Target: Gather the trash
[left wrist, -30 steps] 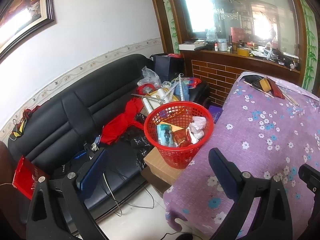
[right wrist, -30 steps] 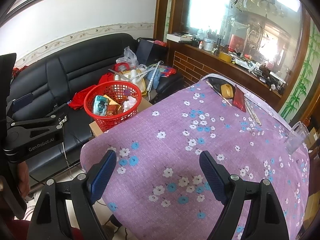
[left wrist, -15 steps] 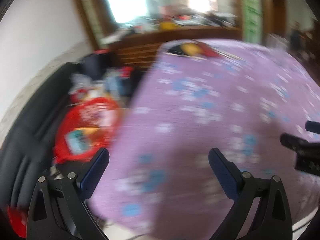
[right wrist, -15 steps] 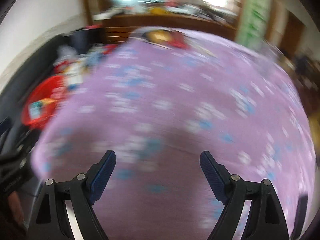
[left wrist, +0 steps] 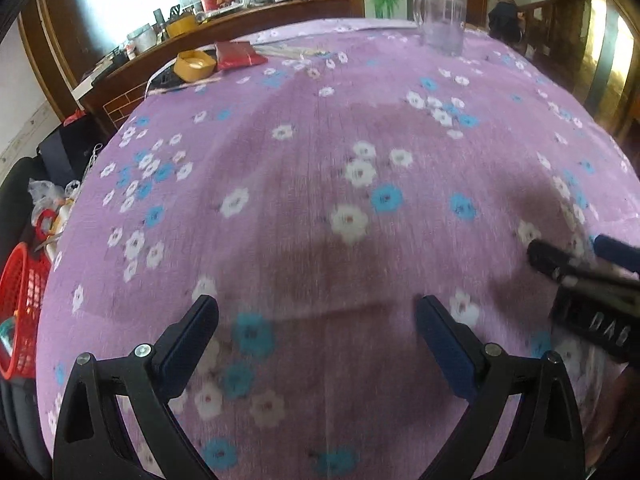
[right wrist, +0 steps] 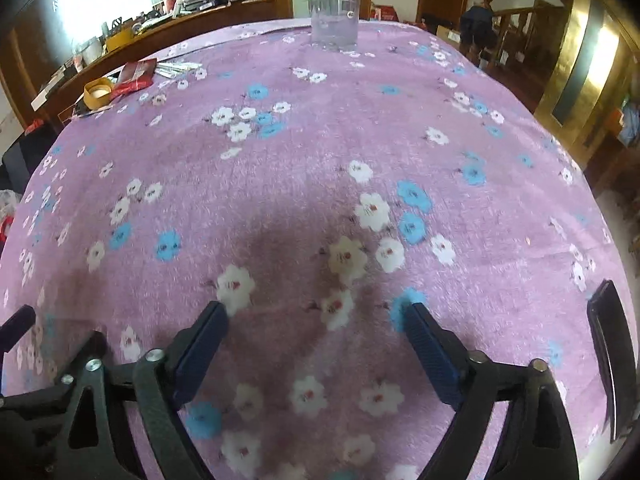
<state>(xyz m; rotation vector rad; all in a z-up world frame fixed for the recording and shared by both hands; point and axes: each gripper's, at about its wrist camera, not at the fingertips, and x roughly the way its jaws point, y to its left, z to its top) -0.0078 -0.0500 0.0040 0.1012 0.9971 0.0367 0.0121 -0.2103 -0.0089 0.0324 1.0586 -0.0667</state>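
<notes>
Red basket [left wrist: 18,304] with trash at far left off the counter [left wrist: 320,128]; left gripper [left wrist: 318,322] and right gripper [right wrist: 316,330] hover wide open, empty: search step, next likely reaching the far-left red packet [right wrist: 134,75].

Floral table [left wrist: 320,140] bearing mug [left wrist: 440,16], tape [left wrist: 195,65], packet [left wrist: 236,55].

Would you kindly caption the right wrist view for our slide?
Open right gripper poised over the floral purple tablecloth, glass mug at the far edge.
</notes>
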